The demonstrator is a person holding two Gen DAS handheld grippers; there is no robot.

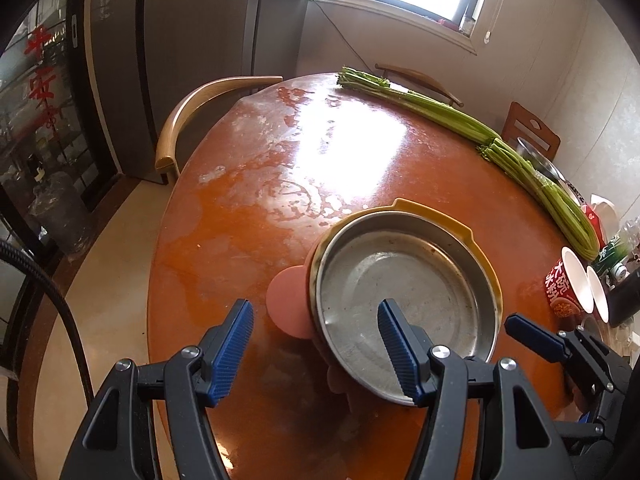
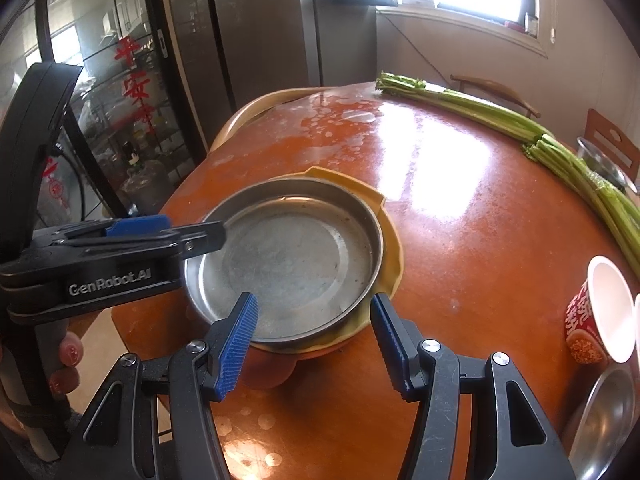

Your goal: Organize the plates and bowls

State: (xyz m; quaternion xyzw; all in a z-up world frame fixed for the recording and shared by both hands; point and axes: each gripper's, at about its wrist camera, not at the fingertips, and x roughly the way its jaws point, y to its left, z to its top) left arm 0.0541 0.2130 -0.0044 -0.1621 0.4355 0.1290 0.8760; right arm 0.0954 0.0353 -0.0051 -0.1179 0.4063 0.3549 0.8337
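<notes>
On table (image 1: 248, 152): steel pan (image 2: 296, 260) atop yellow plate (image 2: 390, 232); left claw (image 1: 316, 344) & right claw (image 2: 314, 340) both spread, empty.

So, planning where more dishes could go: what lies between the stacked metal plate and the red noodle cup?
Only bare table lies between metal plate and noodle cup, clearest in the right wrist view.

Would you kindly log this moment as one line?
stack: metal plate on yellow plate | left tongs open at its rim | right tongs open | paper bowl unsorted
</notes>
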